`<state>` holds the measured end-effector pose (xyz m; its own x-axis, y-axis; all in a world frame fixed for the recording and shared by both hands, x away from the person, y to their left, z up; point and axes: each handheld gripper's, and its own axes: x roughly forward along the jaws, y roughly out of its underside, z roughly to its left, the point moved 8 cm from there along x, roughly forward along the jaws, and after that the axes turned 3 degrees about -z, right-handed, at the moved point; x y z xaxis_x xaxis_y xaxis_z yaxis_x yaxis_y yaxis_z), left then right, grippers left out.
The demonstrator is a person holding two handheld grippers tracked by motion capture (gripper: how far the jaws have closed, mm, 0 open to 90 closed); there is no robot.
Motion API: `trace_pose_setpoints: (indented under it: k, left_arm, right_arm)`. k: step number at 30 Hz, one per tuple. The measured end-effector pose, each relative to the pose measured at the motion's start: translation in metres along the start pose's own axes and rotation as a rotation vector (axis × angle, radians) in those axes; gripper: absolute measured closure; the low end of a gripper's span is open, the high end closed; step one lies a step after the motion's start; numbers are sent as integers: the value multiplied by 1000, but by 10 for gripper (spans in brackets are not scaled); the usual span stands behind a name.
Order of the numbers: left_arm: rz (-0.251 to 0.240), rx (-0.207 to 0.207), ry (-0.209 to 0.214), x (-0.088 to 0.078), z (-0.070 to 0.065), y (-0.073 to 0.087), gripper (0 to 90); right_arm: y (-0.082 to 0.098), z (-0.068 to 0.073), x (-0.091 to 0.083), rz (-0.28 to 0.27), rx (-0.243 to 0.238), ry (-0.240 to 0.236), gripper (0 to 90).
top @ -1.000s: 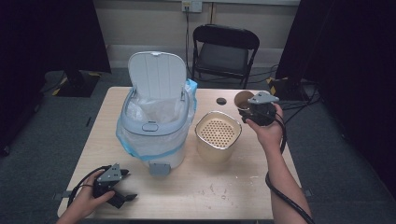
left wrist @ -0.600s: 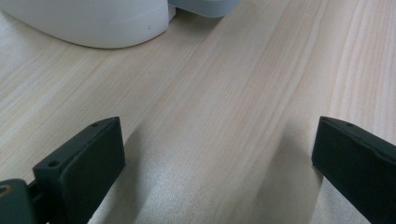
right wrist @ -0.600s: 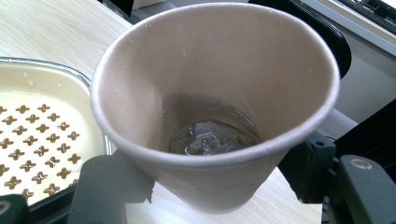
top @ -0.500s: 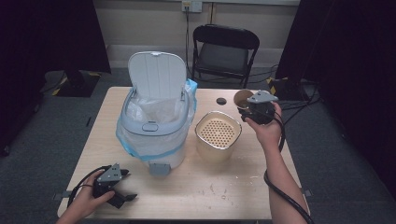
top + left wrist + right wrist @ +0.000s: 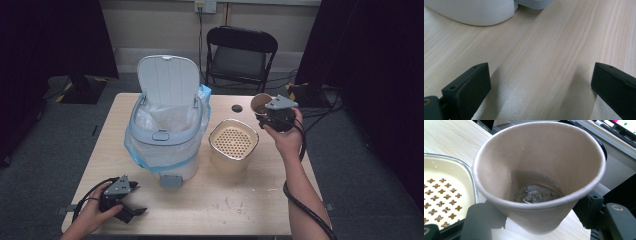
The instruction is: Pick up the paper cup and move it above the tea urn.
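Observation:
My right gripper is shut on a brown paper cup, held above the table's right side next to a cream strainer tub. In the right gripper view the cup sits between the jaws, slightly tilted, with dark liquid and wet dregs at its bottom; the tub's perforated tray lies to its left. A white pedal bin with its lid up and a plastic liner stands left of the tub. My left gripper rests open on the table near the front left corner, nothing between its jaws.
A small dark round lid lies on the wooden table behind the tub. A black folding chair stands beyond the far edge. The bin's white base is just ahead of the left gripper. Cables trail from both grippers.

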<state>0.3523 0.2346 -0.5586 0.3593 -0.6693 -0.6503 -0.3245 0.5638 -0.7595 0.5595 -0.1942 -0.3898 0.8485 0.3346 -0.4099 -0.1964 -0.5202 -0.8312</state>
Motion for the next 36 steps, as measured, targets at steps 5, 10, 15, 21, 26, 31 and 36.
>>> trace_pose_setpoints:
  k: [5,10,15,21,26,31,36]
  left_arm:
    - [0,0,0,0,0,0,19]
    - [0,0,0,0,0,0,19]
    - [0,0,0,0,0,0,19]
    - [0,1,0,0,0,0,19]
    - [0,1,0,0,0,0,19]
    - [0,0,0,0,0,0,19]
    - [0,0,0,0,0,0,19]
  right_arm:
    - [-2,1,2,-7,-17,2,368]
    - [-3,0,3,-19,-17,7,369]
    - [-3,-2,5,-38,-14,14,370]
    - [-3,-2,5,-41,-37,18,370]
    - [-4,-2,4,-36,-63,23,371]
    - [-6,-4,2,-40,-86,40,371]
    - [-7,-4,1,-39,-116,54,372]
